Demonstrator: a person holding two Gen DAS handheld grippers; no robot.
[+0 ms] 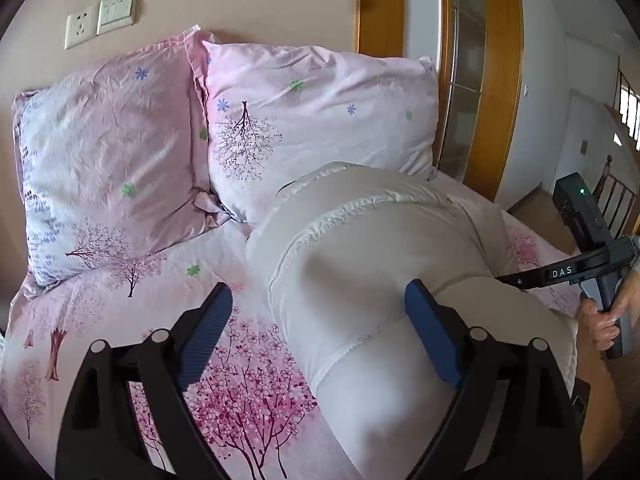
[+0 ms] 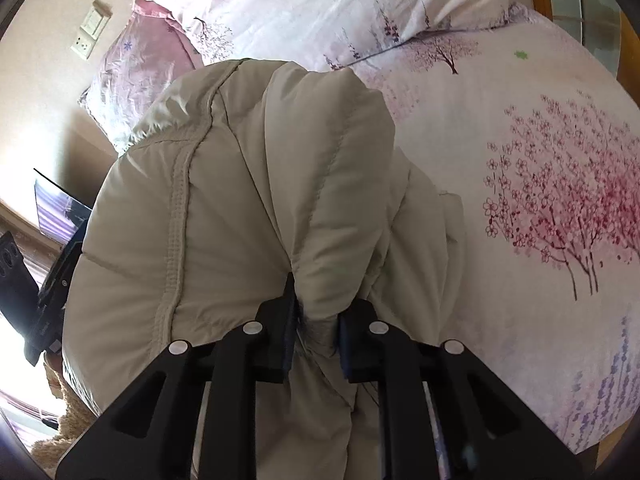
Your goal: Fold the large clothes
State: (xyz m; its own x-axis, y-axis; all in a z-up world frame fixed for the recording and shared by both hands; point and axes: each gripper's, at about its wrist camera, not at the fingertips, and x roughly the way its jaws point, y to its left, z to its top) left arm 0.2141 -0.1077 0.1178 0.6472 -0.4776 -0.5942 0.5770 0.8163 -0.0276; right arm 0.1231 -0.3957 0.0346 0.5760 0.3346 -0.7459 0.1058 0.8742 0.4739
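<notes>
A puffy white quilted jacket [image 1: 360, 264] lies bunched on the floral bed sheet [image 1: 120, 312]; it also fills the right wrist view [image 2: 240, 200]. My left gripper [image 1: 318, 304] is open, its blue pads spread wide; the right pad [image 1: 430, 332] touches the jacket's fabric, the left pad [image 1: 208, 332] is over the sheet. My right gripper [image 2: 316, 320] is shut on a pinched fold of the jacket. In the left wrist view the right gripper's body [image 1: 592, 248] shows at the right edge, with a hand on its handle.
Two pink floral pillows [image 1: 112, 168] [image 1: 320, 120] stand against the wall at the bed's head. A wooden door frame [image 1: 496, 80] and stair railing are to the right. A wall socket and switch [image 1: 100, 20] are above the pillows. The bed edge [image 2: 580, 440] is close at lower right.
</notes>
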